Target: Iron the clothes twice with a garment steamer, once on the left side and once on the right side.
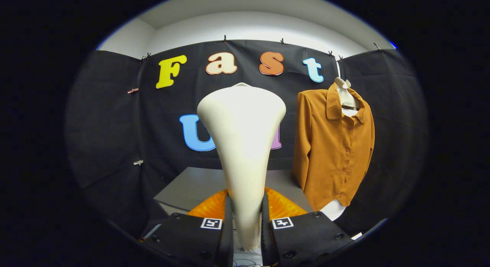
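I have the garment steamer (242, 144) clamped between both fingers of the gripper (247, 217), head up; the orange shirt (333, 152) hangs on its hanger (346, 96) ahead and to the right, above the grey table (195, 186); I should swing right, face the head flat to 1 front panel, then draw it slowly downward; the steamer's face is turned away and the shirt's far sleeve is hidden.

A grey table (195, 188) lies just beyond the fingers, black cloth (111, 137) walls the booth behind it, and a white ceiling (245, 22) spans above.
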Tool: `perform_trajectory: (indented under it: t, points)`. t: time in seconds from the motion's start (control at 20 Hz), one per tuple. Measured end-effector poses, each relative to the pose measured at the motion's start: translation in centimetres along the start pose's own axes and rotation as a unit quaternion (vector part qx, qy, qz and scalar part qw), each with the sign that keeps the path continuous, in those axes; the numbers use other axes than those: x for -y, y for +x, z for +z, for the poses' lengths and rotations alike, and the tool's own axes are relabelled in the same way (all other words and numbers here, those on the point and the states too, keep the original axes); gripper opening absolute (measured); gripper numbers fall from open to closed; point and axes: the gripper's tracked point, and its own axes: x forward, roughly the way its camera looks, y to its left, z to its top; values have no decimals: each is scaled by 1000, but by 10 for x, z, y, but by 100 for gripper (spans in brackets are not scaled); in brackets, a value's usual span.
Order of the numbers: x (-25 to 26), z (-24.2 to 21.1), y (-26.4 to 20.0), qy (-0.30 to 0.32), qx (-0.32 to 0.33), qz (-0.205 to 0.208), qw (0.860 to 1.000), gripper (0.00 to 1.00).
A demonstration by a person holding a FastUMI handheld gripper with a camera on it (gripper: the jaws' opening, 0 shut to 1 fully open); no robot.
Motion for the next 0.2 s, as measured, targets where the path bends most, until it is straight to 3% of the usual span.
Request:
perform_trajectory:
  t: [0.2]
  points:
    - [-19, 6, -17, -6, 25, 3, 1000, 32]
